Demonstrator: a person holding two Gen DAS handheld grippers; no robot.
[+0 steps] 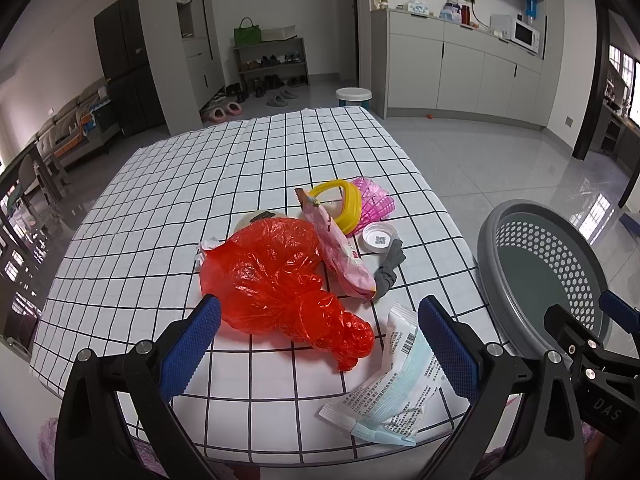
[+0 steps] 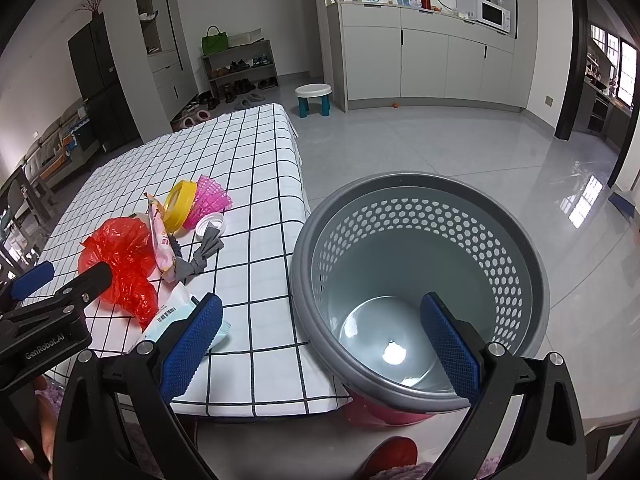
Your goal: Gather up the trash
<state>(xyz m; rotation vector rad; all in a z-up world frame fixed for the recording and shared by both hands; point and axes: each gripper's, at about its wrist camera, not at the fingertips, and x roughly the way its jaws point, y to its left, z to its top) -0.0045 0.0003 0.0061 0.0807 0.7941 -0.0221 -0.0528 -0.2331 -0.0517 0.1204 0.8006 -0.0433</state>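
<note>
With both the left gripper [image 1: 320, 344] and the right gripper [image 2: 320, 344] spread apart and empty, collection appears not yet begun: the red bag [image 1: 276, 280] lies centre-frame on the worktop [image 1: 160, 208], requiring transfer into the basket [image 2: 532, 256] at right.

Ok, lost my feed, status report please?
Left gripper open over red bag. Right gripper open, empty, by grey basket. Trash all on table. Nothing blocking.

red bag [image 1: 276, 276] | black-grid white tablecloth [image 1: 200, 184] | grey perforated basket [image 2: 500, 216]
</note>
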